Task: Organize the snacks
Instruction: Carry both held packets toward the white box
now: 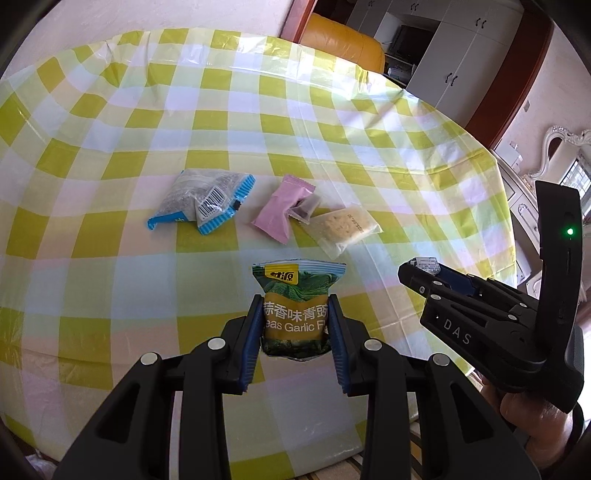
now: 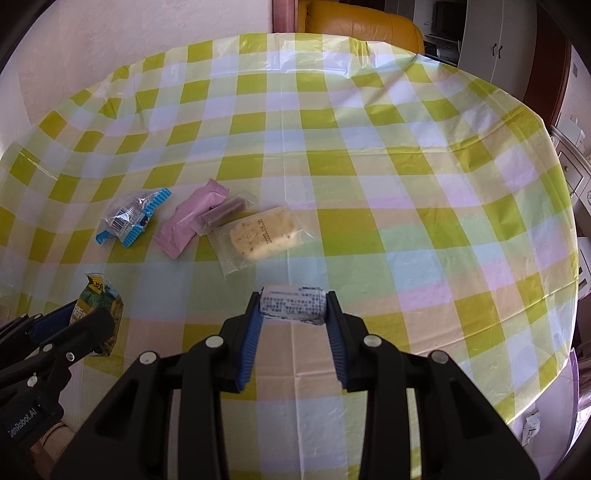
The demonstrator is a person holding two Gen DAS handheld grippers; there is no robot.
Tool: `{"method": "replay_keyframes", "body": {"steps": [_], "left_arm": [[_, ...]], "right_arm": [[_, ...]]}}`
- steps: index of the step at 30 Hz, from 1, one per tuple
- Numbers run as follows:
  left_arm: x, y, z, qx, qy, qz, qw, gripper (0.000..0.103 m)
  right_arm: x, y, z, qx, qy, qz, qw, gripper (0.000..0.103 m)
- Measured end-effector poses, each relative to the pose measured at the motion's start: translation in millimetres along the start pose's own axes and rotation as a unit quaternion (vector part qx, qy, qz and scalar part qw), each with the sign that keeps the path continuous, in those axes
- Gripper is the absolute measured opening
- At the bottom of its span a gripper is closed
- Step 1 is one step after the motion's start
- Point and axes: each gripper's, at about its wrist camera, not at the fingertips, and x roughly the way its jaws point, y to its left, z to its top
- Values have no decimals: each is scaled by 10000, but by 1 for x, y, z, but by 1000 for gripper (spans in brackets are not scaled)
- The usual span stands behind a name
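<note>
My left gripper [image 1: 295,306] is shut on a green and yellow garlic pea packet [image 1: 297,302], held upright above the near part of the checked tablecloth [image 1: 258,122]. My right gripper [image 2: 293,304] is shut on a small white candy wrapper [image 2: 293,305] with blue print, gripped across its ends. On the cloth beyond lie a blue-striped clear packet [image 1: 205,201], a pink packet [image 1: 282,210], a small brown candy [image 1: 306,208] and a clear-wrapped biscuit [image 1: 345,229]. In the left wrist view the right gripper [image 1: 423,271] hangs at the right; in the right wrist view the left gripper [image 2: 96,317] sits at the lower left.
The table's far edge meets a pale wall [image 1: 147,18]. An orange leather seat [image 1: 343,44] stands behind the table, with white cupboards [image 1: 461,55] to the right. A hand [image 1: 532,413] holds the right gripper's handle. Wide bare cloth lies right of the snacks.
</note>
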Motion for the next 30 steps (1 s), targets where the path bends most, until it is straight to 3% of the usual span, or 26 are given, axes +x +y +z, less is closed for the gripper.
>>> {"method": "replay_keyframes", "body": {"steps": [18,30], "left_arm": [[-16,-77,-24,556,128,-493,9972,32],[-8,-139,-39,1106,407,-820,9896,32]], "right_arm": [[-49,-73,-38,341,20,-330,9989,34],[-69,-132,-61,731,9,-562,9957,34]]}}
